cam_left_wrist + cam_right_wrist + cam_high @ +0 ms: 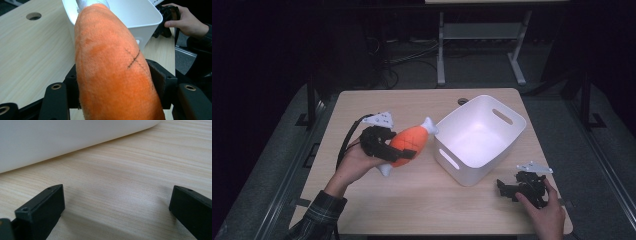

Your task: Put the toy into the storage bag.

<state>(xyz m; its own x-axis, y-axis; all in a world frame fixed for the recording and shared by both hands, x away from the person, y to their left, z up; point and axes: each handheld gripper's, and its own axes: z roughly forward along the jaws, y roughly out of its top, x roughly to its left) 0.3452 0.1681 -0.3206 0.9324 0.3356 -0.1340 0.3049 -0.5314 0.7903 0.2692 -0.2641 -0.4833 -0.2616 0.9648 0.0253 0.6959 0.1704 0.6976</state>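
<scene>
An orange plush toy point(410, 141) with white ends hangs above the table, left of the white bin point(507, 134). My left gripper point(398, 152) is shut on its orange body. In the left gripper view the plush toy point(112, 67) bulges between the two black jaws, its white tip near the bin point(140, 15). My right gripper point(503, 188) rests on the table near the bin's front right corner. Its jaws stand wide apart in the right gripper view, with bare wood between them, so the right gripper point(117, 202) is open. The bin's wall point(62, 140) lies just beyond.
The wooden table point(422, 205) has a cable hole point(463, 101) behind the bin. The bin looks empty inside. A metal stand point(479, 40) and cables sit on the dark floor beyond the table.
</scene>
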